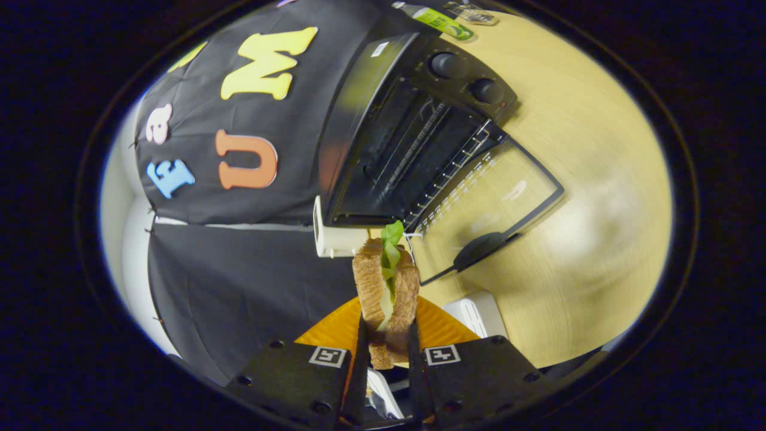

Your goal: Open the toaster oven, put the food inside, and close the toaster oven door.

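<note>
My gripper (387, 344) is shut on a sandwich (386, 293) of brown bread with green lettuce and a pale filling; both fingers press on its two bread slices and it stands up between them. Beyond the fingers the black toaster oven (413, 126) sits on the wooden table (592, 179), seen tilted. Its glass door (491, 203) lies folded down flat toward me, with the dark handle (482, 250) at its near edge. The wire rack (455, 164) shows inside the open cavity. Two knobs (467, 78) sit on the oven's control panel.
An orange plate (335, 329) lies just under the sandwich and fingers. A white box (335, 239) stands at the oven's near corner, and another white object (479, 314) lies beside the plate. A green-labelled bottle (440, 21) lies behind the oven.
</note>
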Tool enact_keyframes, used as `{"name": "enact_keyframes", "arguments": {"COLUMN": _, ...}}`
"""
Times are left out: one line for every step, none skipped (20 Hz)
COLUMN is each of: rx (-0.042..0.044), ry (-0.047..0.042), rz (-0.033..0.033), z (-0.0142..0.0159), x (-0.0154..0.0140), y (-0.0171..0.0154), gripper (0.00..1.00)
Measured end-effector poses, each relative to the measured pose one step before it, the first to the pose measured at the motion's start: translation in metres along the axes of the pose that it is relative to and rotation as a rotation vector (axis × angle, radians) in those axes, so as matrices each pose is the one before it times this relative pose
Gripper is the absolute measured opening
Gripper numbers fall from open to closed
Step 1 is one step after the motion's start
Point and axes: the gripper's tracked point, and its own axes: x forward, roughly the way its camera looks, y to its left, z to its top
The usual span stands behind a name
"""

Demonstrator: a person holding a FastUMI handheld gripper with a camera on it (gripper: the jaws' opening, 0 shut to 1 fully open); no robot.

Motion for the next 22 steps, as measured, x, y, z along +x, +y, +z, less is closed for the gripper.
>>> {"name": "enact_keyframes", "arguments": {"rx": 0.02051, "ry": -0.04657, "rz": 0.02531, "z": 0.01401, "x": 0.00761, "y": 0.00274, "gripper": 0.34}}
{"name": "enact_keyframes", "arguments": {"rx": 0.01352, "ry": -0.03511, "rz": 0.01840, "z": 0.01163, "x": 0.00924, "y": 0.00150, "gripper": 0.34}}
{"name": "enact_keyframes", "arguments": {"rx": 0.00828, "ry": -0.04111, "rz": 0.01014, "z": 0.01165, "x": 0.01007, "y": -0.00130, "gripper": 0.34}}
{"name": "enact_keyframes", "arguments": {"rx": 0.00376, "ry": -0.02911, "rz": 0.00008, "z": 0.00879, "x": 0.00935, "y": -0.00295, "gripper": 0.34}}
{"name": "enact_keyframes", "arguments": {"rx": 0.00977, "ry": -0.02434, "rz": 0.00589, "z": 0.00768, "x": 0.01053, "y": -0.00239, "gripper": 0.34}}
{"name": "enact_keyframes", "arguments": {"rx": 0.02091, "ry": -0.02162, "rz": 0.00993, "z": 0.00731, "x": 0.00722, "y": -0.00197, "gripper": 0.34}}
{"name": "enact_keyframes", "arguments": {"rx": 0.01696, "ry": -0.02700, "rz": 0.01881, "z": 0.00869, "x": 0.00867, "y": -0.00030, "gripper": 0.34}}
{"name": "enact_keyframes", "arguments": {"rx": 0.01191, "ry": -0.02694, "rz": 0.02434, "z": 0.00874, "x": 0.00768, "y": 0.00080, "gripper": 0.34}}
{"name": "enact_keyframes", "arguments": {"rx": 0.00362, "ry": -0.03277, "rz": 0.01529, "z": 0.00926, "x": 0.00578, "y": 0.00041, "gripper": 0.34}}
{"name": "enact_keyframes", "arguments": {"rx": 0.00050, "ry": -0.02653, "rz": 0.00423, "z": 0.00847, "x": 0.00718, "y": -0.00280, "gripper": 0.34}}
{"name": "enact_keyframes", "arguments": {"rx": 0.00399, "ry": -0.03026, "rz": 0.00908, "z": 0.00852, "x": 0.00723, "y": -0.00149, "gripper": 0.34}}
{"name": "enact_keyframes", "arguments": {"rx": 0.00807, "ry": -0.02264, "rz": 0.01246, "z": 0.00701, "x": 0.00839, "y": -0.00098, "gripper": 0.35}}
{"name": "enact_keyframes", "arguments": {"rx": 0.01043, "ry": -0.01106, "rz": 0.00999, "z": 0.00315, "x": 0.00823, "y": -0.00165, "gripper": 0.35}}
{"name": "enact_keyframes", "arguments": {"rx": 0.01210, "ry": -0.00746, "rz": 0.01364, "z": 0.00174, "x": 0.00772, "y": 0.00034, "gripper": 0.36}}
{"name": "enact_keyframes", "arguments": {"rx": 0.00117, "ry": -0.00654, "rz": 0.01020, "z": -0.00082, "x": 0.00620, "y": 0.00096, "gripper": 0.37}}
{"name": "enact_keyframes", "arguments": {"rx": -0.00452, "ry": -0.00802, "rz": 0.01112, "z": 0.00028, "x": 0.00873, "y": 0.00126, "gripper": 0.39}}
{"name": "enact_keyframes", "arguments": {"rx": -0.01021, "ry": -0.01933, "rz": -0.00238, "z": 0.00382, "x": 0.00692, "y": -0.00080, "gripper": 0.41}}
{"name": "enact_keyframes", "arguments": {"rx": -0.00861, "ry": -0.00322, "rz": -0.00277, "z": -0.00027, "x": 0.00812, "y": -0.00082, "gripper": 0.44}}
{"name": "enact_keyframes", "arguments": {"rx": -0.00257, "ry": -0.00333, "rz": -0.00009, "z": -0.00227, "x": 0.00569, "y": 0.00055, "gripper": 0.46}}
{"name": "enact_keyframes", "arguments": {"rx": -0.00362, "ry": -0.00106, "rz": -0.00955, "z": -0.00248, "x": 0.00519, "y": -0.00056, "gripper": 0.50}}
{"name": "enact_keyframes", "arguments": {"rx": -0.00580, "ry": -0.00110, "rz": -0.03060, "z": -0.00111, "x": 0.00192, "y": -0.00425, "gripper": 0.53}}
{"name": "enact_keyframes", "arguments": {"rx": 0.00388, "ry": -0.00174, "rz": -0.01461, "z": -0.00285, "x": 0.00569, "y": -0.00150, "gripper": 0.56}}
